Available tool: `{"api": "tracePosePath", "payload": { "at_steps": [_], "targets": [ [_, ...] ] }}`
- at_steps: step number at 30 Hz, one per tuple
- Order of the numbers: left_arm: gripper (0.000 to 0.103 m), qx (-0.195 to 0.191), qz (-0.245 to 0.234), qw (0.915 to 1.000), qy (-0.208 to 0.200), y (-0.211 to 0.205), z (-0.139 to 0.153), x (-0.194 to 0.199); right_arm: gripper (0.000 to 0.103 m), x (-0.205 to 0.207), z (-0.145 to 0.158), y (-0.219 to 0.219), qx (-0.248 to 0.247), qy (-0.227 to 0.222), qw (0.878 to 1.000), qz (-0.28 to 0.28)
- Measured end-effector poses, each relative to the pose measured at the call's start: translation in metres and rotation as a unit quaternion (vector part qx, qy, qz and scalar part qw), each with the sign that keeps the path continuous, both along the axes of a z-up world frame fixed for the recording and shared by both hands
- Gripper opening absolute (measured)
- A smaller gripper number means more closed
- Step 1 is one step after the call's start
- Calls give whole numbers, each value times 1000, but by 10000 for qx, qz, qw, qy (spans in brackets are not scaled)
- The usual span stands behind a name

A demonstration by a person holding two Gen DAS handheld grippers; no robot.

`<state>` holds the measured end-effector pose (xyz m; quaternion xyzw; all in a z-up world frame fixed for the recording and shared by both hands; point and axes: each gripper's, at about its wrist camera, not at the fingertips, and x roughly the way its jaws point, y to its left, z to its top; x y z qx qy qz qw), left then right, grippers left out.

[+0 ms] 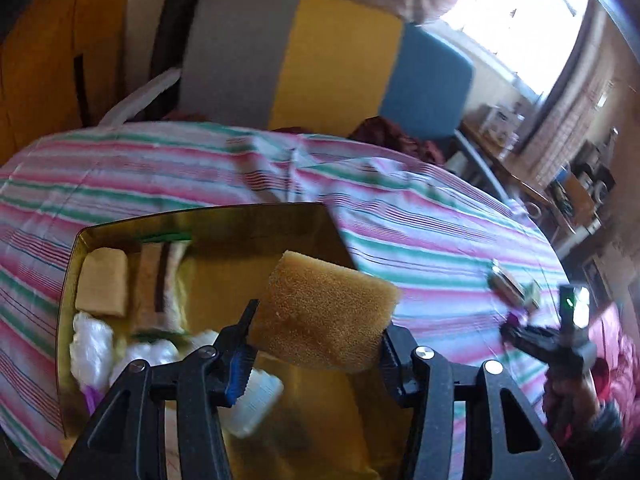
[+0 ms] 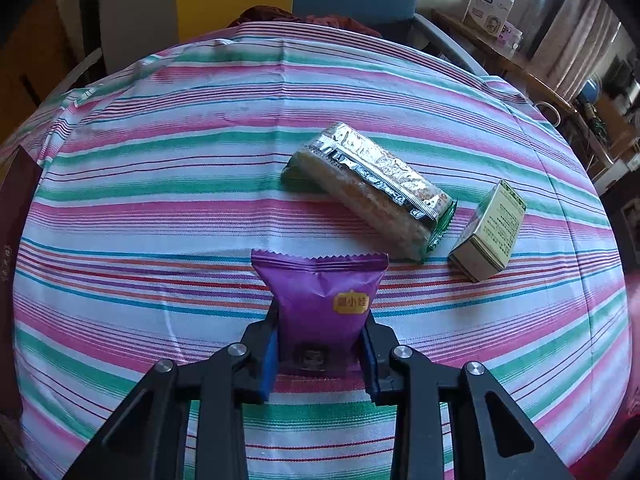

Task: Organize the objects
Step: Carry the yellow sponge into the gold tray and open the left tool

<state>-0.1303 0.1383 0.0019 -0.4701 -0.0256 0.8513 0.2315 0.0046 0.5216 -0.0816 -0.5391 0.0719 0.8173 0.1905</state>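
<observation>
Left claw (image 1: 316, 354) is clamped on a yellow-brown sponge (image 1: 324, 316), a porous, coarse-celled block with softly rounded corners; its long axis runs across the jaws, tilted up toward the right, and it hangs over the near part of a gold tin (image 1: 208, 220). Right claw (image 2: 320, 354) is closed on the lower end of a purple sachet (image 2: 322, 292), a smooth, glossy foil pack with a crinkle-cut seal; its long axis points straight away from the claw, the sealed edge farthest out, and it sits low over the surface (image 2: 160, 184). That surface wears a woven cloth striped pink, green, white and blue, creased in places. Inside the shiny, straight-walled tin lie white crumpled plastic-wrapped pieces (image 1: 90, 344), a white ribbed packet (image 1: 258, 406) and, toward its far left corner, a pale tan block (image 1: 102, 286). Beyond the sachet, a foil-and-clear snack pack (image 2: 372, 192) lies flat, long and narrow, its axis running diagonally from far left to near right, a green crimped end nearest. Just beside that end, apart from it, a small cardboard box (image 2: 488, 232) rests tilted, printed face up. Farthest back stands a chair back (image 1: 320, 60) upholstered in grey, yellow and blue panels.
</observation>
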Motion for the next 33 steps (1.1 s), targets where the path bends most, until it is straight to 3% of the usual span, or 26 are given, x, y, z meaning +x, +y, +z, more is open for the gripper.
{"api": "tracePosePath", "payload": {
  "at_steps": [3, 12, 15, 16, 19, 24, 33],
  "targets": [
    [52, -100, 235, 9992, -312, -4, -17, -36, 33, 2, 0, -2, 13, -12, 10000, 16],
    [54, -707, 403, 9946, -639, 4, -67, -103, 33, -1, -1, 3, 27, -16, 10000, 36],
    [64, -733, 575, 9930, -724, -2, -72, -113, 33, 0, 0, 0, 21, -2, 10000, 28],
    [72, -629, 575, 9937, -729, -4, -71, -115, 33, -1, 0, 1, 25, -2, 10000, 31],
    [82, -455, 603, 9956, -563, -11, -60, -114, 33, -3, -1, 4, 34, 3, 10000, 30],
    [82, -366, 795, 9956, -325, -24, -37, -102, 33, -3, -1, 3, 50, 17, 10000, 21],
    [82, -571, 745, 9945, 464, -39, 1, -24, 33, -1, -1, -1, 163, 19, 9998, 62]
  ]
}}
